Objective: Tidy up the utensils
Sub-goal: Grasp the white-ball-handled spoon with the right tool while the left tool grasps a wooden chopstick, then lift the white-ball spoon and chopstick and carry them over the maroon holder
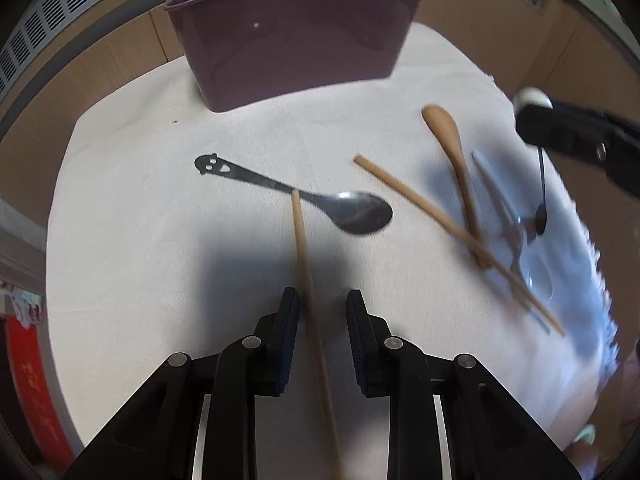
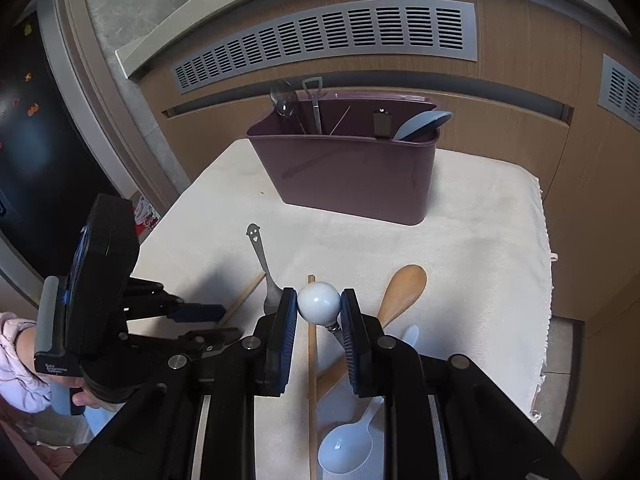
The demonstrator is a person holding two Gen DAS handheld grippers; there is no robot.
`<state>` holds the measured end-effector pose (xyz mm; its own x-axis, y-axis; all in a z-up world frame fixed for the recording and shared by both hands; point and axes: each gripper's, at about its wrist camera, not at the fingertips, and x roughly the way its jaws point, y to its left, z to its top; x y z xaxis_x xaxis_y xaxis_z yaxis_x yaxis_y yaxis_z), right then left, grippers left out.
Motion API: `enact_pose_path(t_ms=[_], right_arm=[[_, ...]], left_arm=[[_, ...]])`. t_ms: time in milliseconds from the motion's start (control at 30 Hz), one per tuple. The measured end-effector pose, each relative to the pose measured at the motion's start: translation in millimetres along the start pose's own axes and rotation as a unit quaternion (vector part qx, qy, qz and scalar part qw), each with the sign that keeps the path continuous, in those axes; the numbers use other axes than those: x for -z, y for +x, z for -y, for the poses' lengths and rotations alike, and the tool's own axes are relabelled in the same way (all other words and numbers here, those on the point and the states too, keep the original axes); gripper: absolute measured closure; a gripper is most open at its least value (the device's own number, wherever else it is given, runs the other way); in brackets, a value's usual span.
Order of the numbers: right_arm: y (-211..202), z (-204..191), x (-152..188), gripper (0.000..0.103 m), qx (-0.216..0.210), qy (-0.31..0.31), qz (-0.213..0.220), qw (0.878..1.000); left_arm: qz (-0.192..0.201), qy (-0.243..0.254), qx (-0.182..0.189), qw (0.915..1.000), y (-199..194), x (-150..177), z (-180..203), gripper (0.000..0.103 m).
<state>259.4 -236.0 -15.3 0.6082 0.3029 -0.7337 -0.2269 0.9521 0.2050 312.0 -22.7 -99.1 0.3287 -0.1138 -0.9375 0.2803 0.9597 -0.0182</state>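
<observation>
The white round ball-shaped end [image 2: 318, 302] of a thin metal spoon is clamped between the pads of the right gripper [image 2: 318, 312]. A light wooden chopstick [image 1: 310, 292] is seen between the left gripper [image 1: 322, 300] jaws, not pressed, above the white cloth [image 1: 160, 240]. The dark purple plastic utensil holder [image 2: 348, 176] stands behind.

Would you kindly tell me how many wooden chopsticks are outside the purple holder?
2. One chopstick runs between the left gripper's fingers, its tip over the metal spoon's handle; the other chopstick lies diagonally, crossing the wooden spoon's handle. The purple holder may hide more.
</observation>
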Motion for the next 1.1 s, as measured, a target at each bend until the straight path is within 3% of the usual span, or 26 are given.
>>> enact_pose_path(t_ms=[100,200,267,367,500,733,900,1000,1100], right_arm=[[-0.5,-2.7,-0.5,0.083,0.0,0.007,0.005,1.0],[-6.5,-3.5,3.1,0.083,0.002,0.018,0.013,1.0],[-12.4,-3.2,5.0,0.083,0.002,0.026,0.018,1.0],[-20.8,-3.8,7.7,0.083,0.0,0.034,0.021,0.999],[-32.4,-8.0,11.7,0.083,-0.004,0.042,0.024,0.999],[-61.0,-24.3,12.5,0.083,-0.014,0.042,0.046,0.998],[-91.4,-38.1,-3.1,0.083,-0.026,0.031,0.082,0.996],[-124.1,-46.2,-29.3,0.083,-0.037,0.017,0.124,0.991],[-159.4,-53.0,-61.8,0.083,-0.039,0.0,0.173,0.984]], left_arm=[[-0.007,0.012,0.001,0.9999,-1.9,4.5,2.2,0.08],[0.002,0.008,0.008,0.9999,-3.6,5.5,2.3,0.096],[0.019,-0.004,0.016,0.9997,-6.8,9.9,2.6,0.097],[0.076,-0.032,0.025,0.9963,-25.5,18.2,-0.1,0.097],[0.154,-0.081,0.049,0.9835,-64.1,29.2,-7.4,0.097],[0.227,-0.091,0.073,0.9668,-119.1,32.4,-9.7,0.097],[0.302,-0.095,0.105,0.9428,-174.0,10.2,-15.9,0.097],[0.373,-0.081,0.102,0.9187,-222.3,-13.8,-17.5,0.097],[0.451,-0.063,0.081,0.8865,-269.6,-40.0,-17.7,0.097]])
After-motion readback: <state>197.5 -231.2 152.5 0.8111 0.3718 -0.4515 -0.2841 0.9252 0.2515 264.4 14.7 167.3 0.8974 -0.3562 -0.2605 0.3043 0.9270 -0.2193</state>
